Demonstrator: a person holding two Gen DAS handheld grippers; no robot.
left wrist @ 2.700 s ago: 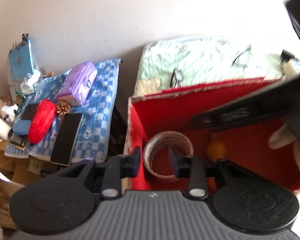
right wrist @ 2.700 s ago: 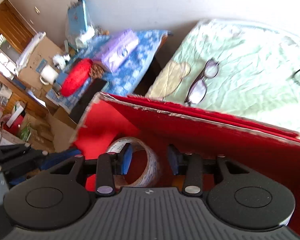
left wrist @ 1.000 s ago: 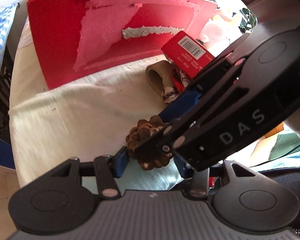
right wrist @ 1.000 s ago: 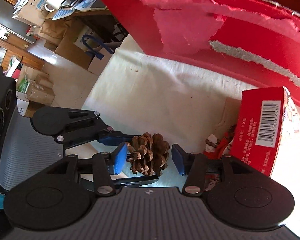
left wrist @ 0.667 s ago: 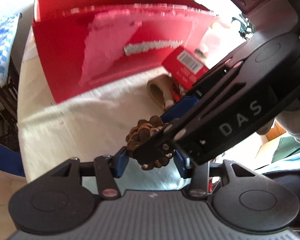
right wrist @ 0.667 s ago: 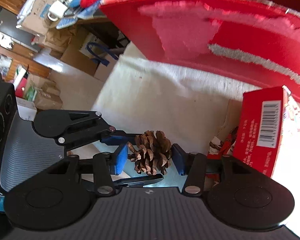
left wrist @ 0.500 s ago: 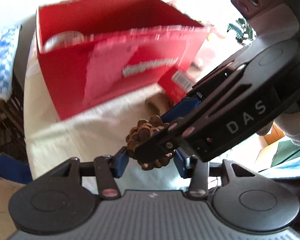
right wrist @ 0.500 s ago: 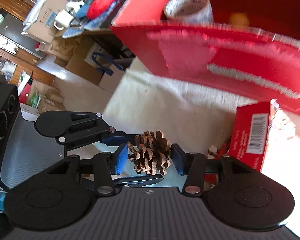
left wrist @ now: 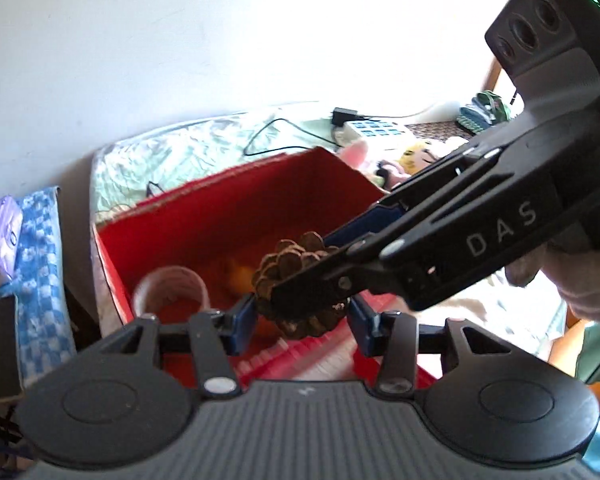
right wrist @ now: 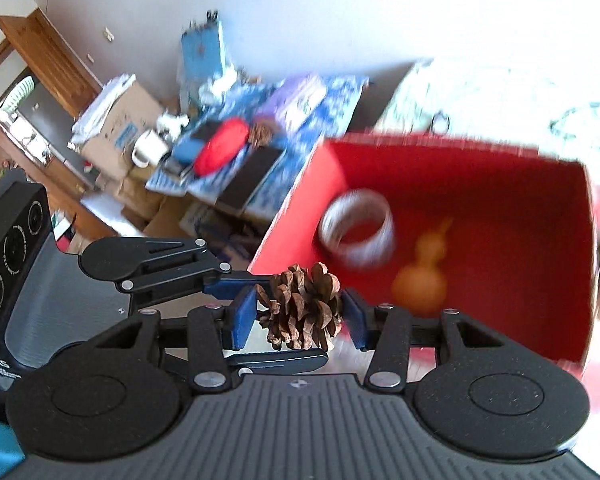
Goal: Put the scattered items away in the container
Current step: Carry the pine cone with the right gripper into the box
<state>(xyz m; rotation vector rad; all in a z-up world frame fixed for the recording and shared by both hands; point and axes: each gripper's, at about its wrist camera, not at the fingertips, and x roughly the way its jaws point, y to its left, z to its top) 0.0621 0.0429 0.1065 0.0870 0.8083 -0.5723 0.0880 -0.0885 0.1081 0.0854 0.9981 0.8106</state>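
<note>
A brown pine cone [left wrist: 300, 264] hangs above the near rim of the open red box [left wrist: 228, 208]. My left gripper [left wrist: 302, 320] is shut on the pine cone, its blue pads on either side. My right gripper [right wrist: 298, 316] is shut on the same pine cone [right wrist: 300, 304], crossing the left one from the right. Inside the red box [right wrist: 460, 176] lie a roll of tape [right wrist: 358, 232] and an orange gourd [right wrist: 420, 284]. The tape roll [left wrist: 168, 284] also shows at the box's left end in the left wrist view.
Left of the box stands a side table with a blue checked cloth [right wrist: 332, 92] that bears a red case [right wrist: 220, 148], a dark phone [right wrist: 252, 176], a purple pack [right wrist: 296, 100] and a white mug [right wrist: 148, 148]. Behind the box lies a pale green sheet [left wrist: 180, 152] with a power strip [left wrist: 372, 130].
Both grippers have risen together with the pine cone, from the white cloth in front of the box to above its rim. The box's inside now shows.
</note>
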